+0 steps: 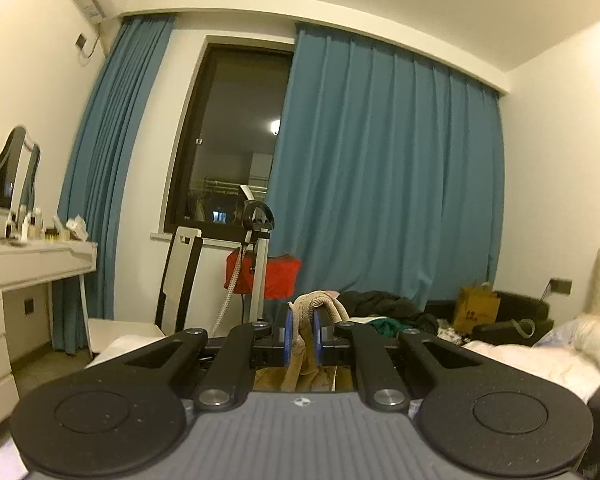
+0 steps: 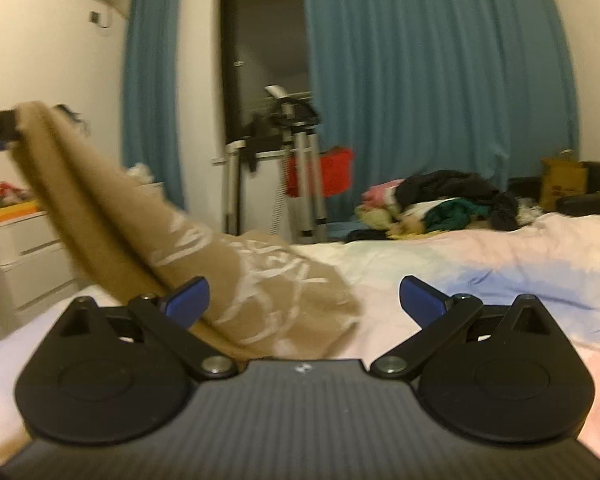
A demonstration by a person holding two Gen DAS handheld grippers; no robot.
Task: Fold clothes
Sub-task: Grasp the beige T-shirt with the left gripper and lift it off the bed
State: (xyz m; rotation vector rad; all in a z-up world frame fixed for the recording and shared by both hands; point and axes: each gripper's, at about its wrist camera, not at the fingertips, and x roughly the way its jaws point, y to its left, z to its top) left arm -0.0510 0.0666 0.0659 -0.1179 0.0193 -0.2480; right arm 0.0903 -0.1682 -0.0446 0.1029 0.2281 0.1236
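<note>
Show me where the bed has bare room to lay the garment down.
Free: the pale sheet between the tan patterned garment and the dark clothes pile, ahead of the open right claw. Crowded: the far edge under that pile.

Tan garment point(image 2: 236, 276) with white print, one end raised, rest on bed point(image 2: 460, 256).
</note>
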